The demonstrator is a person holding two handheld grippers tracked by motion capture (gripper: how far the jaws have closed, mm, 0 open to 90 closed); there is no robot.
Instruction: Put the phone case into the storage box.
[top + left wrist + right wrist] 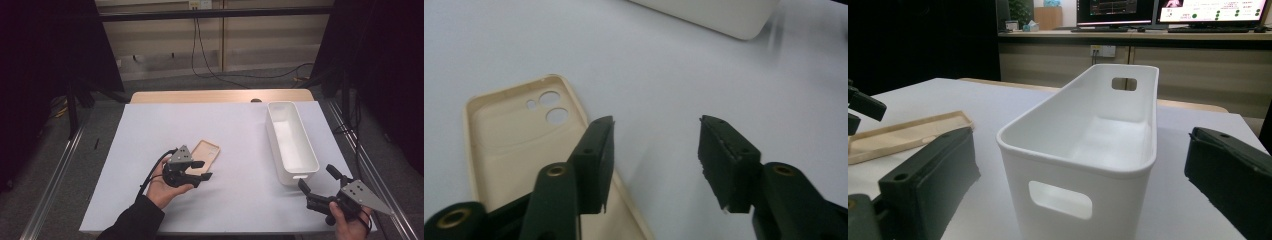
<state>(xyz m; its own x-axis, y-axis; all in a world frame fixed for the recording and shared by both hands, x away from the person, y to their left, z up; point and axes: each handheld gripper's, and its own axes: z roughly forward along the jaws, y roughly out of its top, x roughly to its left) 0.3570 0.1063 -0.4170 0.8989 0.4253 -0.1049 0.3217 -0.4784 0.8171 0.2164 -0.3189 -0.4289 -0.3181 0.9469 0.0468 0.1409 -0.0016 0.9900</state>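
beige phone case (206, 156) lying inside-up on the white table cover (235, 140), camera cut-outs visible, no readable brand or writing. left gripper (202, 170) hovering at its near edge, jaws spread wide, gripping nothing. right gripper (318, 178) parted too, pointing at the white bin (291, 142), apart from it.

Even overhead light keeps the white table (235, 140) bright, while the room at 9 and 3 o'clock in the high view falls black. Shadows are soft. The left gripper view is slightly blurred, smeared towards 1 o'clock; near jaws look soft.
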